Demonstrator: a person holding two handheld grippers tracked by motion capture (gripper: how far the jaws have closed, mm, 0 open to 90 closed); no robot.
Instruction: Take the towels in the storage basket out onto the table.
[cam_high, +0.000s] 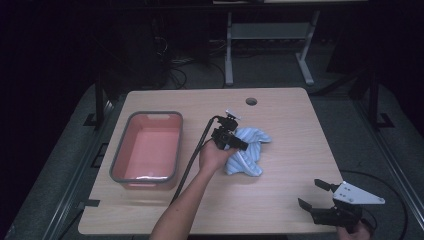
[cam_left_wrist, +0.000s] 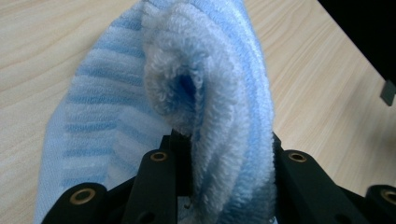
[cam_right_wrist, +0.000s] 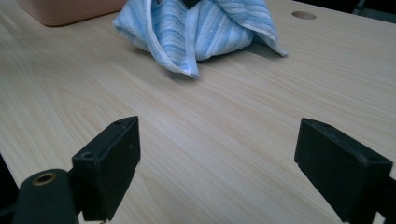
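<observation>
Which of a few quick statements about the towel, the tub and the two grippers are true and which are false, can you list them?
1. The left gripper is shut on the blue striped towel. True; the left gripper view shows a fold of terry cloth pinched between its jaws.
2. The towel lies inside the pink tub. False; it sits bunched on the wooden table, beside the tub and apart from it.
3. The right gripper has its jaws open with nothing between them. True.
4. The right gripper touches the towel. False; it is near the table's front right corner, well away from it.
5. The tub holds a second towel. False; nothing can be seen in it.
</observation>
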